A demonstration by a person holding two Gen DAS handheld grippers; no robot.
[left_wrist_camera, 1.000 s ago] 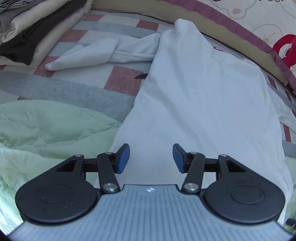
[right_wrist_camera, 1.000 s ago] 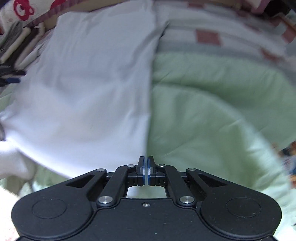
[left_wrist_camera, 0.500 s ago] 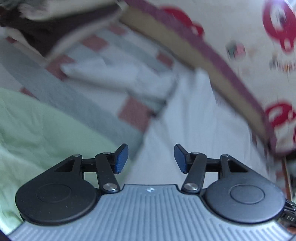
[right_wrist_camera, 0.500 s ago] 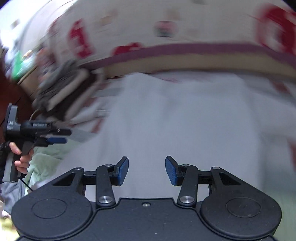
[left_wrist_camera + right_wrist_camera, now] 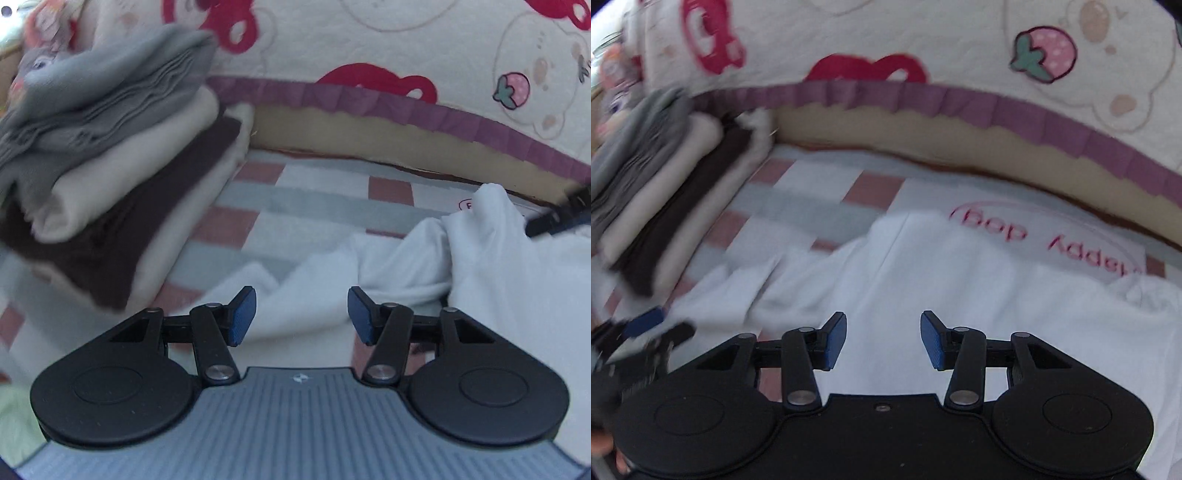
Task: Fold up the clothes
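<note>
A white shirt (image 5: 498,266) lies on the checked blanket (image 5: 295,195), one sleeve (image 5: 314,273) stretched out to the left. My left gripper (image 5: 301,314) is open just above that sleeve, nothing between its blue pads. In the right wrist view the same shirt (image 5: 960,280) fills the middle, with pink lettering (image 5: 997,229) on its far end. My right gripper (image 5: 882,338) is open over the shirt's body, its pads apart and empty. The left gripper (image 5: 661,326) shows as a blur at the lower left of that view.
A stack of folded clothes (image 5: 110,177) in grey, cream and dark brown stands at the left, close to the sleeve. A padded wall with a purple frill (image 5: 369,99) and a bear-and-strawberry print closes the far side. A bit of green quilt (image 5: 14,413) shows at the lower left.
The right gripper has gone from shut to open. Both views have swung from the shirt's lower part and the green quilt to its far end by the padded wall.
</note>
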